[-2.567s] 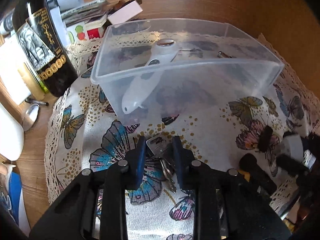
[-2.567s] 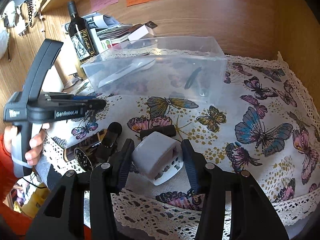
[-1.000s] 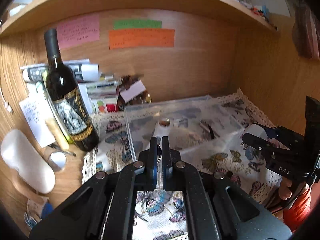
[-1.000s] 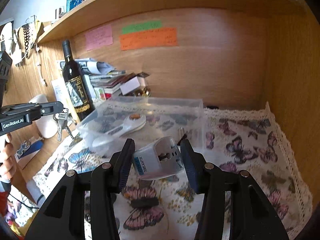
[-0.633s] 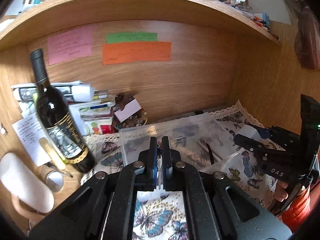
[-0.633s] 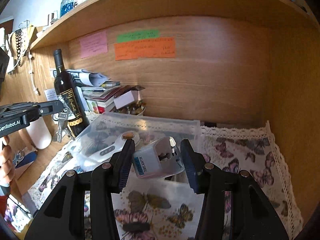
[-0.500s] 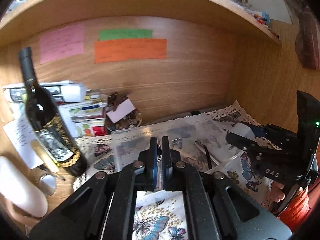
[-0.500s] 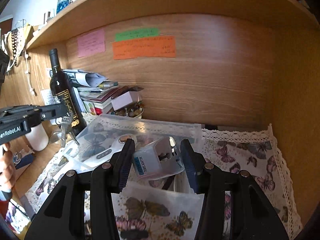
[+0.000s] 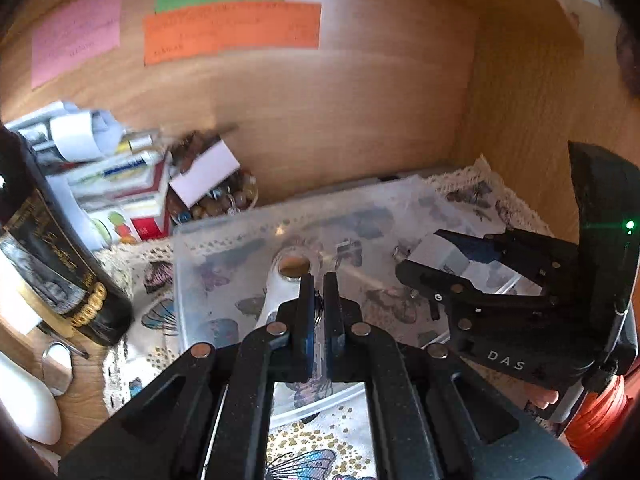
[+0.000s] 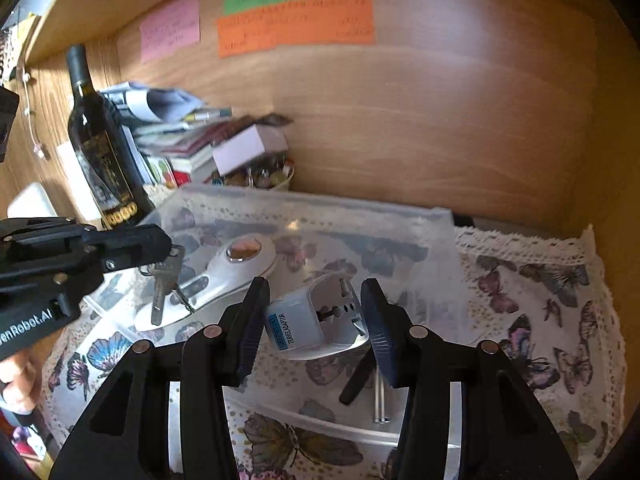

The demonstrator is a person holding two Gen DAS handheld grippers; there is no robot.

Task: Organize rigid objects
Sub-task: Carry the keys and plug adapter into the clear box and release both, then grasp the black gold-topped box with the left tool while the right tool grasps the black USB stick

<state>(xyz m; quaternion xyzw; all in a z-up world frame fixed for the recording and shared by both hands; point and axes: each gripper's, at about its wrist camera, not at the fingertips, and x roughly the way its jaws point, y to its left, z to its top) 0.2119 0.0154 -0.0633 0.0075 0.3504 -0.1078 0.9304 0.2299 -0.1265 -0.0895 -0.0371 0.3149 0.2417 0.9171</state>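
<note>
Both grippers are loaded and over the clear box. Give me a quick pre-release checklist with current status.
1. Left gripper shut on keys: ok.
2. Right gripper shut on travel adaptor: ok.
3. Keys hang over clear box: ok.
4. Adaptor over box interior: ok.
5. Landing spot under keys free: not ok, white handled tool lies there.
6. Height above box floor: cannot tell.

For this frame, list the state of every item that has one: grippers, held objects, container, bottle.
left gripper: shut on the keys, above the bin
keys: hanging from the left gripper
right gripper: shut on the travel adaptor, above the bin
travel adaptor: held, tilted
clear plastic bin: open, no lid, holds a white handheld device
wine bottle: upright, capped
</note>
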